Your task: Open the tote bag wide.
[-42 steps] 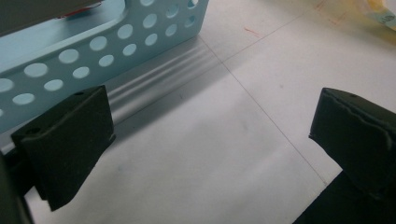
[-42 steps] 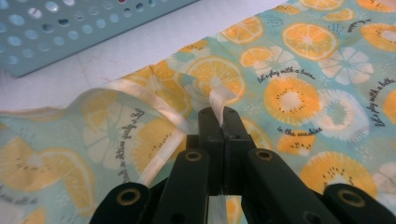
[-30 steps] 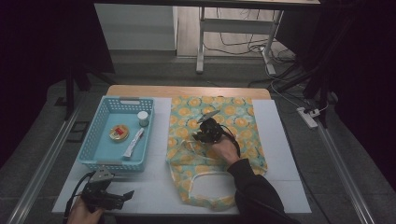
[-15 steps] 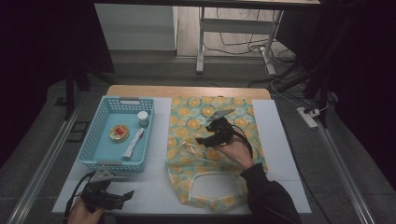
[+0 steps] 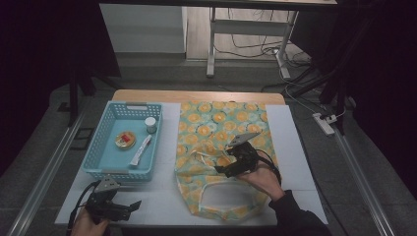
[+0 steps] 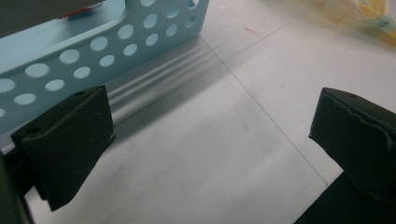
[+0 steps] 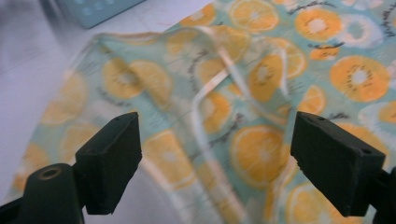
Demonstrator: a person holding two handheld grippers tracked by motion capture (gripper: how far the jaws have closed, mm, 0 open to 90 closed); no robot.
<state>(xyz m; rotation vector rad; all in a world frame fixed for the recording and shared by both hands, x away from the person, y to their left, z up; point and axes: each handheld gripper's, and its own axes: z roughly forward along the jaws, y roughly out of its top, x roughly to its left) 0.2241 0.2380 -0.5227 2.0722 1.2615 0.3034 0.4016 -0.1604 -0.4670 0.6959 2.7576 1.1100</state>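
Landmark: orange-print cloth bag point(image 5: 223, 157), lying flat on the white table cover point(image 5: 295, 147), its open mouth and handle loop toward the person

1. Right gripper point(image 5: 231, 164) – held above the middle of the bag, jaws spread wide and empty; in the right gripper view the black jaws stand well apart with the printed cloth between and beyond them, nothing clasped. A pale handle strap point(image 7: 210, 88) lies loose and folded across the bag just ahead of the jaws

2. Left gripper point(image 5: 125, 205) – well to the left of the bag, near the table's front edge, jaws wide and empty; in the left gripper view bare table cover lies between them, with the basket wall just beyond

3. Blue basket point(image 5: 105, 147) – just left of the bag, not touching it. Contents: a small white jar point(image 5: 151, 124), a round tin with an orange lid point(image 5: 125, 139), a white tube point(image 5: 140, 150)

4. Step in hand (judgement): the right gripper seems to be closing in on the bag's upper layer or strap, probably to lift the mouth open for the basket's things; no hold is made yet

5. Next move (judgement): lower the right jaws over the strap or the top layer alone, close on it, and raise gently so the lower layer stays down. The thin cloth may slip or bunch; taking both layers would keep the bag shut. The left gripper is free to fetch from the basket
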